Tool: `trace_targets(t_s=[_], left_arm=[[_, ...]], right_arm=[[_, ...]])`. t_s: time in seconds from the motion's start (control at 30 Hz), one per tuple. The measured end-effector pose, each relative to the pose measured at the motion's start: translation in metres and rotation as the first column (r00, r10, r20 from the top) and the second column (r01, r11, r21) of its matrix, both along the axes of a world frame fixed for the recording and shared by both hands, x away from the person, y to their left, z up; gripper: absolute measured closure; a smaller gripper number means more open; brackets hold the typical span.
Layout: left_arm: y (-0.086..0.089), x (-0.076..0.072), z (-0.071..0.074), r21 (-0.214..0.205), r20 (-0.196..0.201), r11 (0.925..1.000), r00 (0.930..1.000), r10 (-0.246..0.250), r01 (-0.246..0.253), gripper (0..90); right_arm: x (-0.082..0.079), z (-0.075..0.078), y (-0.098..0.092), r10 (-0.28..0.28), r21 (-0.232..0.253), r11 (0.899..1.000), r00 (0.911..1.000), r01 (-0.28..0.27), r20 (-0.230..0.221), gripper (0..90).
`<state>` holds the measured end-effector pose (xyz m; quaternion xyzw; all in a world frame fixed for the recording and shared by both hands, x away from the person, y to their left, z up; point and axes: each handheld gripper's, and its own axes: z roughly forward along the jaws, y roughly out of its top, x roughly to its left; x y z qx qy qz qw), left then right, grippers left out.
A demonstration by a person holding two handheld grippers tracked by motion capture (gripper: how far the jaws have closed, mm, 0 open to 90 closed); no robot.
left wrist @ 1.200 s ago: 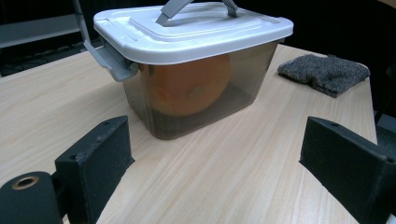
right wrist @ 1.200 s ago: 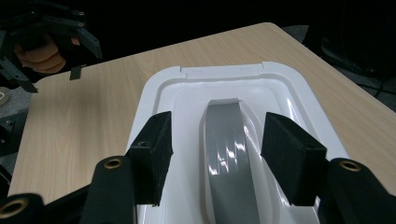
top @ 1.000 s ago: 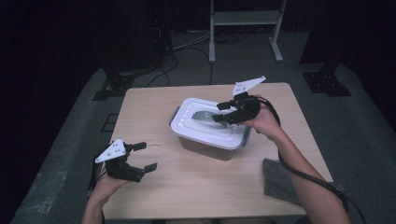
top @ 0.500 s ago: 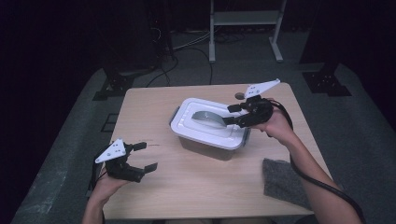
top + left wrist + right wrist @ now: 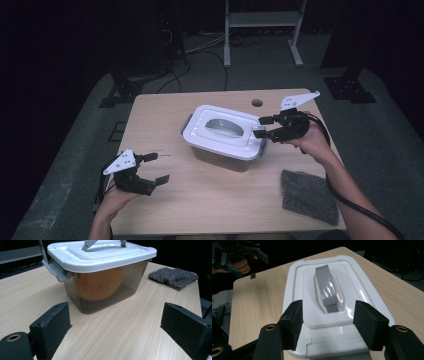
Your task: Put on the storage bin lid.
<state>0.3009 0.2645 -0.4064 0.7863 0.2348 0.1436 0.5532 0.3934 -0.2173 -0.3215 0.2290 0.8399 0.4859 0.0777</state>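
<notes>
Lid: glossy white plastic; box body: smoky translucent plastic; table: matt pale wood grain; cloth: rough grey.

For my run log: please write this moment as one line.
right gripper: open, at box lid's end | left gripper: open, idle | box: closed

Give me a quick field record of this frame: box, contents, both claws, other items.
box: lidded plastic box at mid-table, white lid on, grey handle lying flat
contents: an orange round thing shows through the wall
right claw: open, jaws over the lid's right end, nothing between them
left claw: open, near the table's front left, apart from the box
other: grey cloth at front right of table
</notes>
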Motion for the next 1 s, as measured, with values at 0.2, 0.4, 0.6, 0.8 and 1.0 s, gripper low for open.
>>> trace_targets(t_s=[0.2, 0.4, 0.6, 0.8, 1.0], left_arm=[[-0.001, 0.000, 0.000, -0.002, -0.005, 1.0000, 1.0000, -0.002, 0.002, 8.3], [-0.001, 0.000, -0.001, -0.006, -0.006, 1.0000, 1.0000, -0.002, 0.002, 8.3], [-0.001, 0.000, -0.001, -0.007, -0.007, 1.0000, 1.0000, 0.000, 0.000, 8.3], [-0.001, 0.000, -0.001, -0.009, -0.008, 1.0000, 1.0000, 0.002, -0.002, 8.3], [-0.002, 0.000, -0.002, -0.005, -0.012, 1.0000, 0.9999, -0.001, 0.001, 8.3]], right_arm=[[-0.009, -0.005, -0.015, -0.024, -0.006, 1.000, 0.9997, 0.024, -0.008, 38.5], [-0.015, -0.009, -0.029, -0.048, -0.002, 0.999, 0.9987, 0.048, -0.015, 38.1], [-0.022, -0.016, -0.041, -0.067, -0.002, 0.998, 0.9975, 0.067, -0.024, 38.0], [-0.028, -0.026, -0.055, -0.091, -0.006, 0.996, 0.9949, 0.091, -0.044, 38.1], [-0.033, -0.037, -0.068, -0.119, -0.002, 0.993, 0.9904, 0.119, -0.071, 38.0]])
